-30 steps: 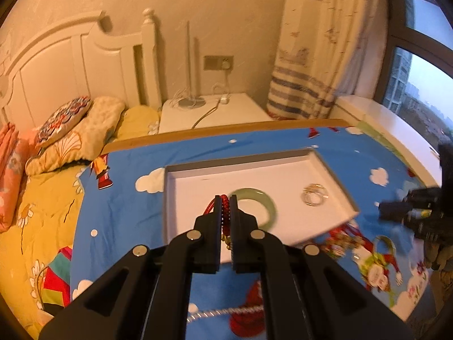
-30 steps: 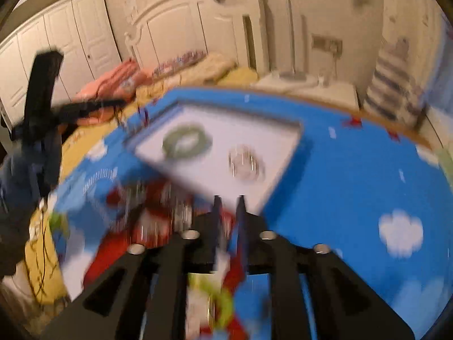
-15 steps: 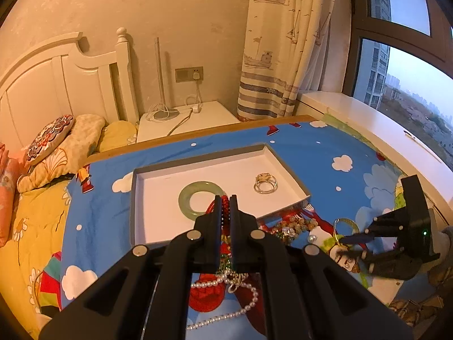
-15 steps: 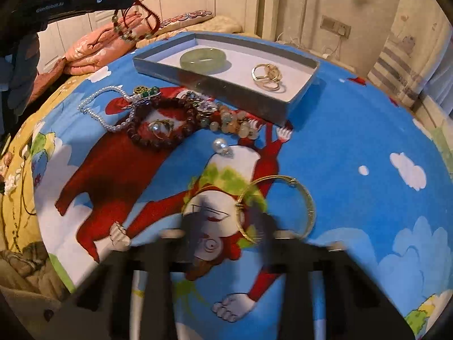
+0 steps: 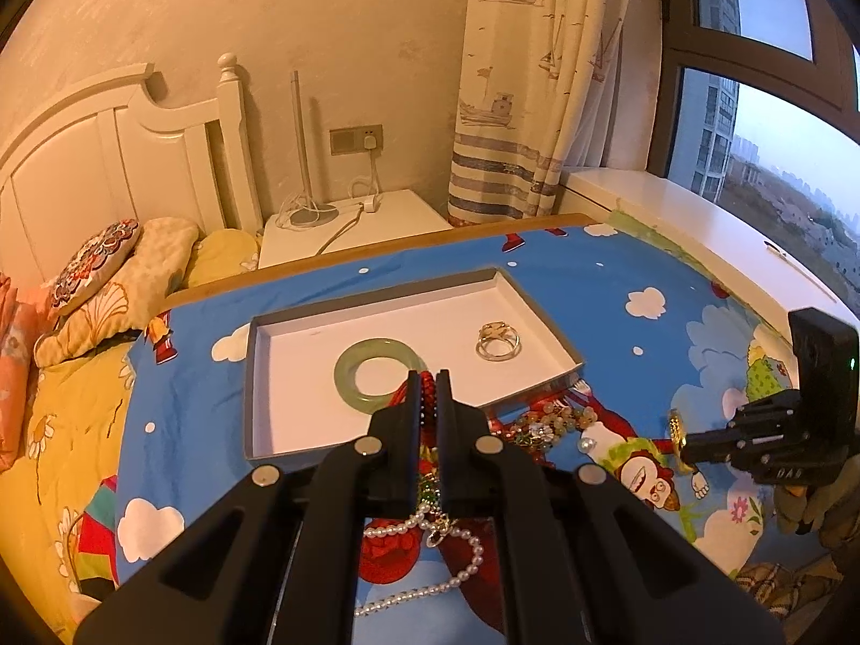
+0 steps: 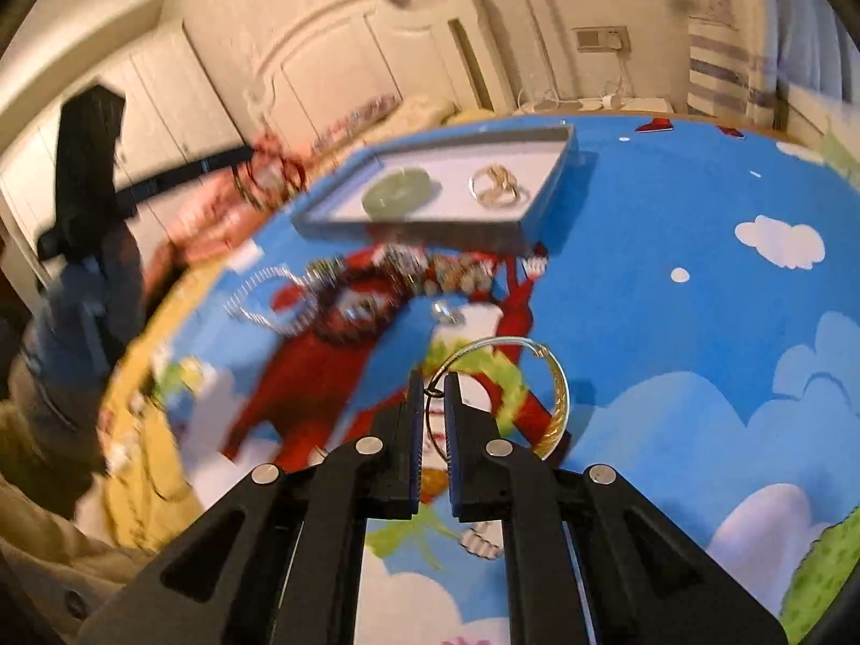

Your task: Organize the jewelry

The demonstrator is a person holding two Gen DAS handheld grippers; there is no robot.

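Tray [image 5: 537, 317] lies just beyond the left claw [image 5: 428, 382] pinching red beads [image 5: 424, 395]; right claw [image 6: 435, 384] pinches gold bangle [image 6: 556, 403].

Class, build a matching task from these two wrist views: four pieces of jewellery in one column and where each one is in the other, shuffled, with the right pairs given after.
Things
1. green bangle
2. gold bangle
3. pearl necklace
4. red bead bracelet

Places
A. clamped in the left gripper
B. lying inside the white tray
C. clamped in the right gripper
D. lying loose on the blue cartoon cloth

Pairs: 1-B, 2-C, 3-D, 4-A
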